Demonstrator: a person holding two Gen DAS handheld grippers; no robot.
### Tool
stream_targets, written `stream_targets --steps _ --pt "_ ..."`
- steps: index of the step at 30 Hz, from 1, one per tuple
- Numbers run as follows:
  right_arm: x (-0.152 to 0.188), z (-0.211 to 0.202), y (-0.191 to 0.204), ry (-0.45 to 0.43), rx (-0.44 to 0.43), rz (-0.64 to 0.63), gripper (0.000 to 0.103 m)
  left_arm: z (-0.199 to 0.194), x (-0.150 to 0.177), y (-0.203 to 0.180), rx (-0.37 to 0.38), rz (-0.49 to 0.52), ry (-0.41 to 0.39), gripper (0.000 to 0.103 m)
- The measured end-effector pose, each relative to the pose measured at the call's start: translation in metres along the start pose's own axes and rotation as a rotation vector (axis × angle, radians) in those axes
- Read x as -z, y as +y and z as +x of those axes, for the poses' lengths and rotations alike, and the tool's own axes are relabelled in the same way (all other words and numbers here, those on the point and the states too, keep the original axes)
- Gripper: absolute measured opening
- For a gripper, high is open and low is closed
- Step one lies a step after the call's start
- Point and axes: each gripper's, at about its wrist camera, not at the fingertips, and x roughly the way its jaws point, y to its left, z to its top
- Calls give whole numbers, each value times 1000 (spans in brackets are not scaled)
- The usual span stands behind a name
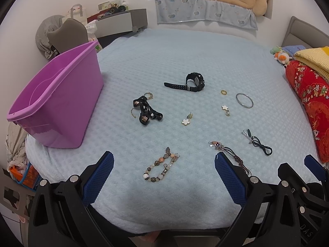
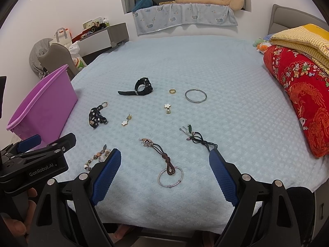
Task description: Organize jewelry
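both claws [image 1: 164,177] [image 2: 164,175] gape empty at frame bottom; jewelry scattered mid-blanket, bin [image 1: 55,103] waiting left (likely the destination).

Lay on a pale blue waffle-textured cloth blanket [image 2: 205,65], soft and matt. Stood at its left edge as a glossy, smooth purple plastic bin [image 1: 61,94]. Looked matt and rubbery on the black wristwatch [image 2: 141,88]; shone as polished metal on the thin silver bangle [image 2: 195,96] and small gold ring [image 2: 172,91]. Showed dull twisted leather in the brown cord [image 2: 164,156], mixed glassy and stony sheen on the beaded bracelet [image 1: 162,167]. Bore knurled blue rubbery pads [image 2: 221,177] on matt black plastic.
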Motion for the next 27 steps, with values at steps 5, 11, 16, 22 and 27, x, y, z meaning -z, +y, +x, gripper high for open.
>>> stream_targets --steps 5,11,16,22,27 --pt "0 0 0 0 0 1 84 0 0 0 0 0 0 97" --pt "1 1 0 4 0 2 84 2 1 -1 2 1 7 97" --pt "2 5 0 14 0 5 84 8 2 -1 2 4 16 97" --pt "5 13 -3 38 -3 2 84 16 4 4 2 0 42 97" --pt "10 25 -6 69 -5 10 84 32 11 10 -8 4 78 97"
